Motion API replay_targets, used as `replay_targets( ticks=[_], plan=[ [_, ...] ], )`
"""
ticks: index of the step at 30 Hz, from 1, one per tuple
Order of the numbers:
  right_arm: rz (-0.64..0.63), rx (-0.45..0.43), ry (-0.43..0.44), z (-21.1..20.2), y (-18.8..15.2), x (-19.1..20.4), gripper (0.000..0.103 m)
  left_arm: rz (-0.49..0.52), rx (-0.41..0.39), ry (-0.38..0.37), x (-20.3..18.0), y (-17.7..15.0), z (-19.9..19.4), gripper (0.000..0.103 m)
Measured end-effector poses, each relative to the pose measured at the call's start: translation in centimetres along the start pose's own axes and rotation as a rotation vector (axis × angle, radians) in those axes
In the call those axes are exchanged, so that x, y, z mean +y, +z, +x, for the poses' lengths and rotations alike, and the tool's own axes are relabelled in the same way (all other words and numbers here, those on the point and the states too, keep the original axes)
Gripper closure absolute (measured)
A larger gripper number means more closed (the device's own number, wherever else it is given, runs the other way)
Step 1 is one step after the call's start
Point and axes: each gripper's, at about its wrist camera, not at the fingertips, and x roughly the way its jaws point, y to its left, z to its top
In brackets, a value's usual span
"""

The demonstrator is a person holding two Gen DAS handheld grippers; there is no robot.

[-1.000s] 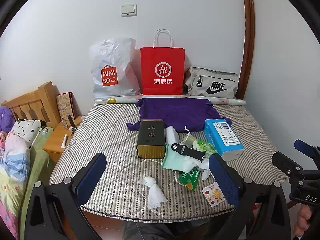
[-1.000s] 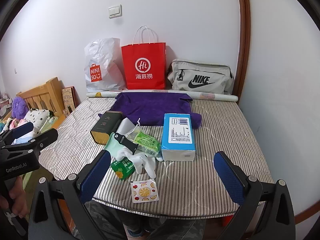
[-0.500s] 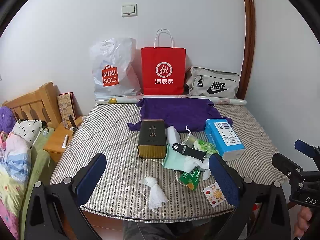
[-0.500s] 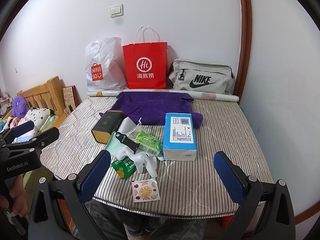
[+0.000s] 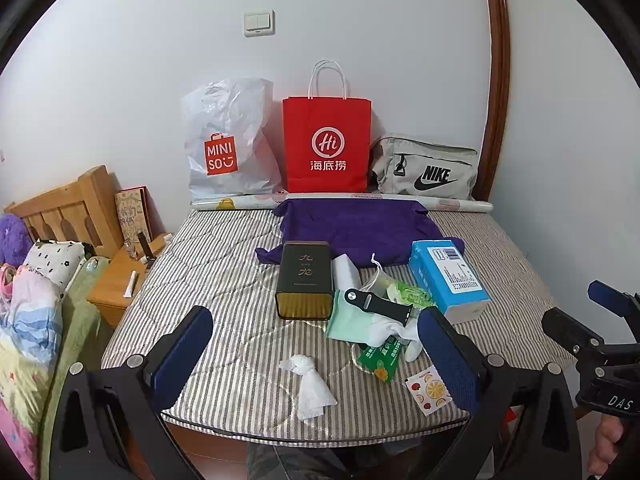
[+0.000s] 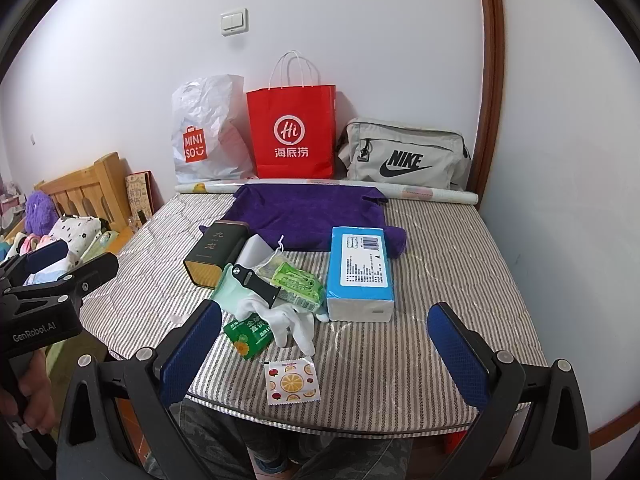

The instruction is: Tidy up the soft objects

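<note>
Nothing looks sorted yet: the soft things lie loose on the striped mattress, and both grippers hang short of its near edge, so the whole job seems to remain. Three bags stand against the wall, namely a white plastic bag, a red paper bag and a grey pouch. One purple towel is spread at the far end. Nearer sit one blue tissue pack and one dark tin, well apart, with a heap between them: one mint cloth, one pair of white gloves, one black strap and two green packets. One knotted white cloth lies alone near the front edge. One fruit-print sachet is smallest. The left gripper and right gripper both have jaws spread wide, pinching nothing.
</note>
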Motion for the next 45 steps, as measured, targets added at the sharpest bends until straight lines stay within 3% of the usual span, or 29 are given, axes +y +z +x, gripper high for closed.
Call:
replay_targets(
  ticks=[11, 18, 28, 45],
  plan=[
    [-0.003, -0.003, 0.005, 0.2, 0.0, 0.1, 0.002, 0.0, -0.008, 0.0, 0.2, 0.3, -0.2, 0.0],
    [-0.003, 0.015, 0.007, 1.3, -0.2, -0.1, 0.002, -0.014, 0.032, 0.013, 0.8, 0.7, 1.3, 0.0],
    [-0.034, 0.142, 0.022, 6.7, -3.1, -0.3, 0.002, -0.046, 0.156, 0.022, 2.6, -1.9, 6.9, 0.001],
    [-0.063, 0.349, 0.171, 15.4, -9.7, 1.4, 0.005, -0.05, 0.283, 0.03, 3.9, -6.8, 12.6, 0.004]
  ],
)
